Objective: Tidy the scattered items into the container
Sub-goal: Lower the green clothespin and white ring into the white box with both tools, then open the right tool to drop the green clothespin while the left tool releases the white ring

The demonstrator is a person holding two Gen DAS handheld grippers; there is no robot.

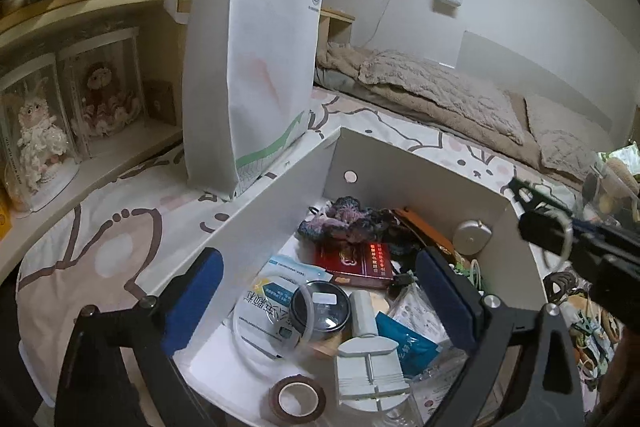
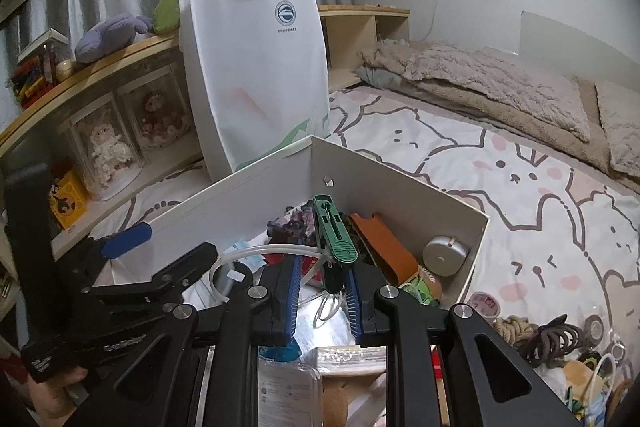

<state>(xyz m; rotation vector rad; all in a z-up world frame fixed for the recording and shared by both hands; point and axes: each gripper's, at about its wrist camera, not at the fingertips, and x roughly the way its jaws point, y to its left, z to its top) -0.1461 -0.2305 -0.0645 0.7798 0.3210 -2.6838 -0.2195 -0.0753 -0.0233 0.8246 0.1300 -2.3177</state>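
A white open box (image 1: 260,199) sits on the bed and holds several items: a red booklet (image 1: 354,259), a dark round tin (image 1: 320,311), a knitted purple piece (image 1: 344,219), a metal bell (image 1: 472,233) and a tape roll (image 1: 296,399). My left gripper (image 1: 320,291) is open and empty above the box's near end. My right gripper (image 2: 322,291) is shut on a green clip-like tool (image 2: 334,235) and holds it over the box (image 2: 384,171). The right gripper shows at the right edge of the left wrist view (image 1: 560,231).
A tall white tote bag (image 1: 256,59) stands behind the box. Loose items, hair ties and rope (image 2: 548,337), lie on the bed right of the box. A wooden shelf (image 1: 80,3) with dolls runs along the left. Beige blankets (image 1: 440,91) lie at the back.
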